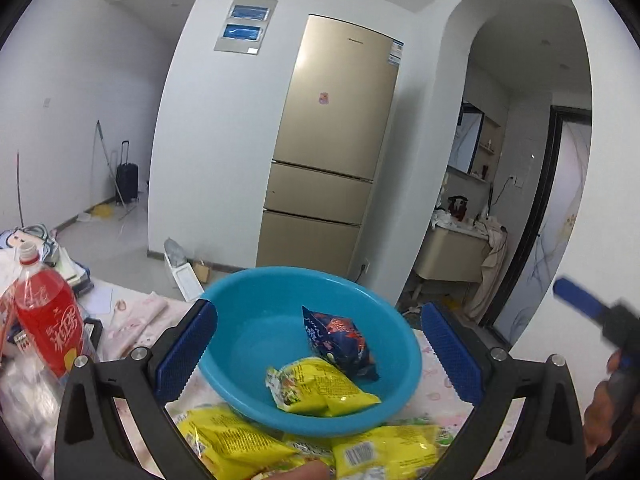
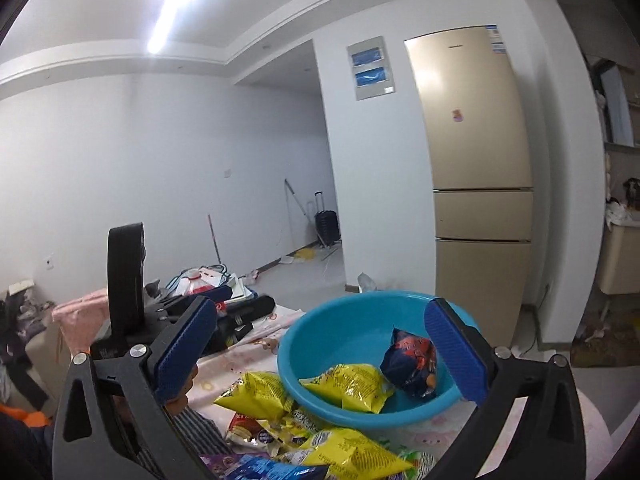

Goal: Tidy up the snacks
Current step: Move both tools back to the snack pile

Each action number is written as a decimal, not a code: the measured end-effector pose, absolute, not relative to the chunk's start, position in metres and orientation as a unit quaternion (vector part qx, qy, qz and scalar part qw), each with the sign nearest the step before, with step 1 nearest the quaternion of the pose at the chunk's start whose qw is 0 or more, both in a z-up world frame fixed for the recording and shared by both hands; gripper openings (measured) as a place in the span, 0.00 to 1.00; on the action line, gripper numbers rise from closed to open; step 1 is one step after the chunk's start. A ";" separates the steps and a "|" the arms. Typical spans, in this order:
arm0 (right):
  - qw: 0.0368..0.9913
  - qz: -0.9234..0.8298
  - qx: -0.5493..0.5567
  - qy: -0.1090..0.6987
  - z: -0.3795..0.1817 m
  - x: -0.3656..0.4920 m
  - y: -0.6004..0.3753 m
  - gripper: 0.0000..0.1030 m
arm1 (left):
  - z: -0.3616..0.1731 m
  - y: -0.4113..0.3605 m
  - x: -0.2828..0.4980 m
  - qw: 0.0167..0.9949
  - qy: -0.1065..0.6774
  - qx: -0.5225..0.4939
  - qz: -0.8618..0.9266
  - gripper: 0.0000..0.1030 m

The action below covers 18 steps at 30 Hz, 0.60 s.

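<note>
The worry, as I see it, is the blue basin (image 1: 256,320) itself: it looks light and sits on a slippery-looking pink-patterned cloth (image 1: 440,392), so a nudge from either tool on the near rim could tip it or push it away. The packets also look puffy and slick (foil-like wrappers by the shine), so a pinch at a corner may let one slide out over the pile.

The left gripper (image 1: 316,350) hangs above the basin with its blue pads wide apart and nothing between them. The right gripper (image 2: 324,350) is likewise spread and empty, hovering over the near rim.

Inside the basin lie a yellow packet (image 1: 320,388) and a dark blue packet (image 1: 340,340), touching, the blue one leaning on the far-right wall. More snacks sit heaped on the cloth just in front of the basin: several yellow bags (image 2: 256,396) and a blue-wrapped one (image 2: 264,470) at the very bottom edge. A red soda bottle (image 1: 48,316) stands off to the left, well apart.
</note>
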State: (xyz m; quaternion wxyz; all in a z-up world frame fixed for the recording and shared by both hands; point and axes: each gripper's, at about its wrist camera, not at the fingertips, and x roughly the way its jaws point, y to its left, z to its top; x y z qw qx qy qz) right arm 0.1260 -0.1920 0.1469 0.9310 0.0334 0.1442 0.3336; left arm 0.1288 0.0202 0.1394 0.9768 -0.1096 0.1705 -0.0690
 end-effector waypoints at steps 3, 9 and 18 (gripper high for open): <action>0.939 0.303 -0.002 0.163 0.137 0.116 -0.193 1.00 | 0.143 0.008 0.109 0.984 0.160 -0.060 -0.058 1.00; 0.937 0.307 0.010 0.165 0.094 0.099 -0.195 1.00 | 0.116 -0.007 0.069 0.986 0.155 -0.025 -0.058 1.00; 0.905 0.354 0.033 0.234 0.024 0.089 -0.180 1.00 | 0.051 0.000 0.049 0.975 0.214 -0.012 -0.066 1.00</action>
